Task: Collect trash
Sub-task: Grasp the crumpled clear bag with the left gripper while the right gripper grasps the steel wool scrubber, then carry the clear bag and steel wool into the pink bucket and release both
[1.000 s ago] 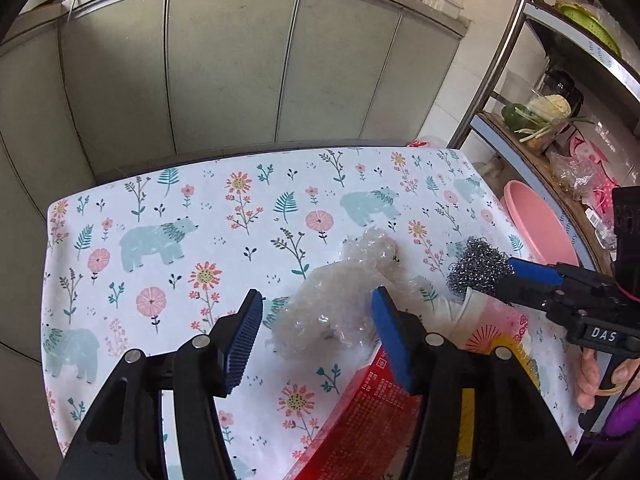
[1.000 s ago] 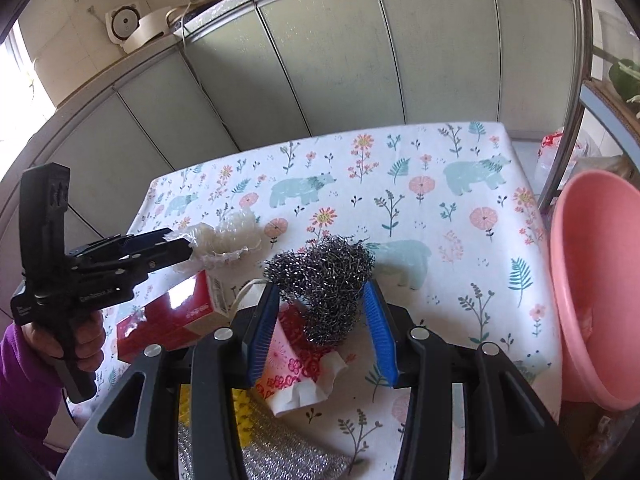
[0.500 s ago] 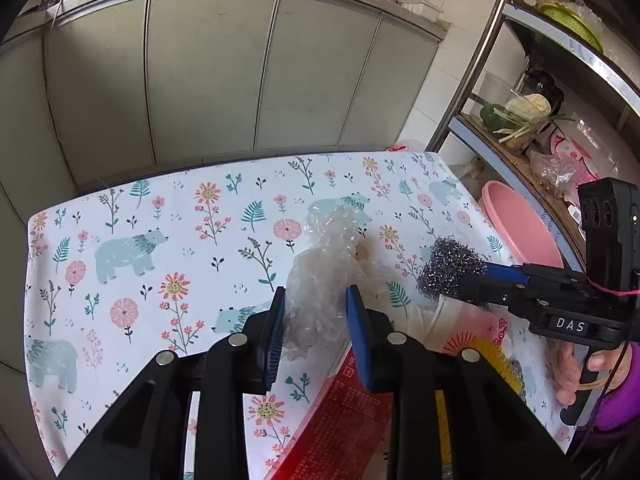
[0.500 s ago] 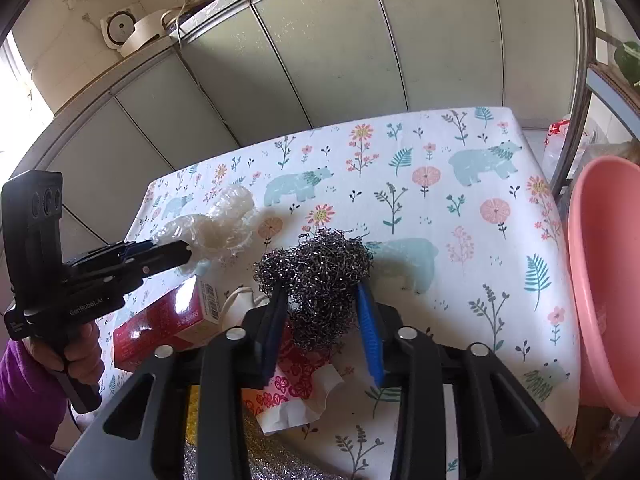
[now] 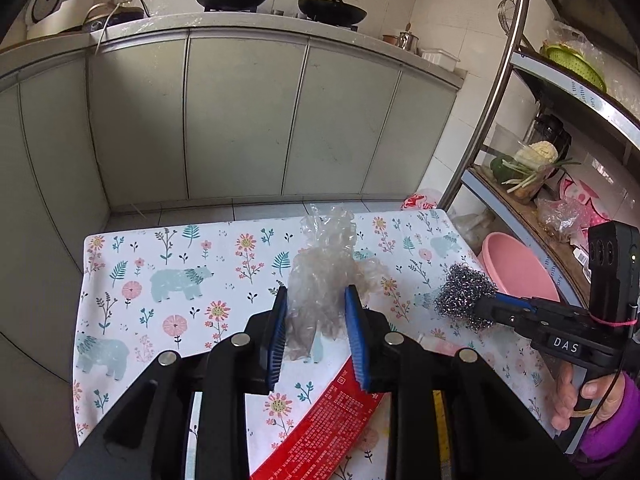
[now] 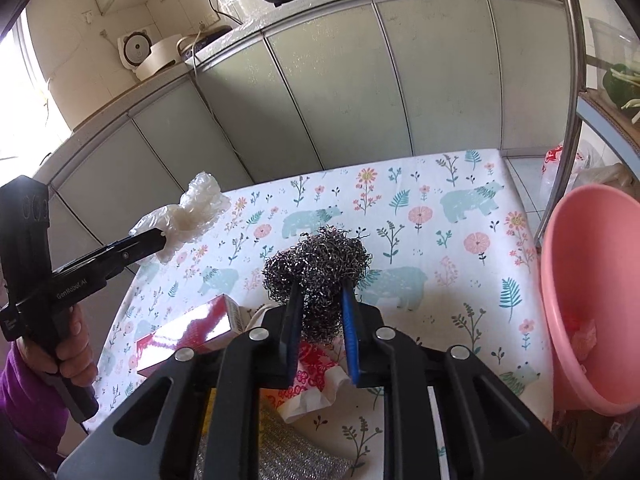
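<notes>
Crumpled clear plastic wrap [image 5: 320, 280] is pinched between the left gripper [image 5: 316, 336] pads, lifted above the floral tablecloth [image 5: 168, 280]; steel wool [image 6: 316, 276] is clamped in the right gripper [image 6: 320, 320], also off the table; only the right view shows into the pink basin [image 6: 592, 300], its contents unclear; the red box [image 6: 188, 336] lies half hidden behind the fingers in both views.

The red box [image 5: 324, 428] is largely covered by the left gripper [image 5: 316, 320] and cut by the frame's bottom edge, its print too small to read; the pink basin [image 6: 592, 296] runs off the right edge. The silver scouring pad [image 6: 296, 460] lies mostly hidden under the right gripper [image 6: 320, 320]; the floral wrapper [image 6: 316, 376] shows only in part
</notes>
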A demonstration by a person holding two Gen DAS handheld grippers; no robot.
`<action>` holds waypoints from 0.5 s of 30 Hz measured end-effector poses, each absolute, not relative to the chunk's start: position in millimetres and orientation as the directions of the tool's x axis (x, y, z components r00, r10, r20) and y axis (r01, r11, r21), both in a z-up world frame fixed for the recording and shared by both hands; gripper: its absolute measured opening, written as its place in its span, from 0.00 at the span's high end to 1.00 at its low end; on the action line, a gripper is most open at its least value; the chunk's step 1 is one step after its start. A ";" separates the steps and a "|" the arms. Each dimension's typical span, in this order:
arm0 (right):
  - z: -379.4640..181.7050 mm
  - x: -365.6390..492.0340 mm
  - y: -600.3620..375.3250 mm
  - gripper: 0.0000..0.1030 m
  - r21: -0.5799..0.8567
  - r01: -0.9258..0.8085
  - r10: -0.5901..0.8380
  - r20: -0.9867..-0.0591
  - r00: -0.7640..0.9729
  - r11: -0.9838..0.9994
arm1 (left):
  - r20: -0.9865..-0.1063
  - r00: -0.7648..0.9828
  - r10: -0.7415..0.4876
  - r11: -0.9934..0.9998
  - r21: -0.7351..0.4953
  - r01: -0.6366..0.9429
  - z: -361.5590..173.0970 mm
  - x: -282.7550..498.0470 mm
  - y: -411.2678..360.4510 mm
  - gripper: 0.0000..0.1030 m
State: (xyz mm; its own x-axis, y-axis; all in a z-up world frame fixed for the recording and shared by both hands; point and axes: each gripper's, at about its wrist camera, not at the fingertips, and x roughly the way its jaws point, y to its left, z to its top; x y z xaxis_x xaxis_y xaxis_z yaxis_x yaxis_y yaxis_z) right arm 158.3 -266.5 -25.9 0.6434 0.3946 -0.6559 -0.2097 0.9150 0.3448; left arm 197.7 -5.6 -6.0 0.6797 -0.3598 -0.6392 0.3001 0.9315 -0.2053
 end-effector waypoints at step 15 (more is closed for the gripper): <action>5.3 119.5 -285.6 0.82 0.334 -0.201 0.372 -0.594 0.714 0.921 | -0.569 0.744 -0.351 0.937 -0.221 0.272 29.3 155.6 -17.7 0.74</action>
State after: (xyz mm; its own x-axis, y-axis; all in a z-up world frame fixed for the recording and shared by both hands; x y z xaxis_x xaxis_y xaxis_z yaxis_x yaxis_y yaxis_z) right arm 119.5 -285.6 5.3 0.7138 0.3716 -0.5936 -0.2014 0.9207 0.3343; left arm 155.6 -17.7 29.3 0.7441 -0.3505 -0.5688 0.2721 0.9365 -0.2212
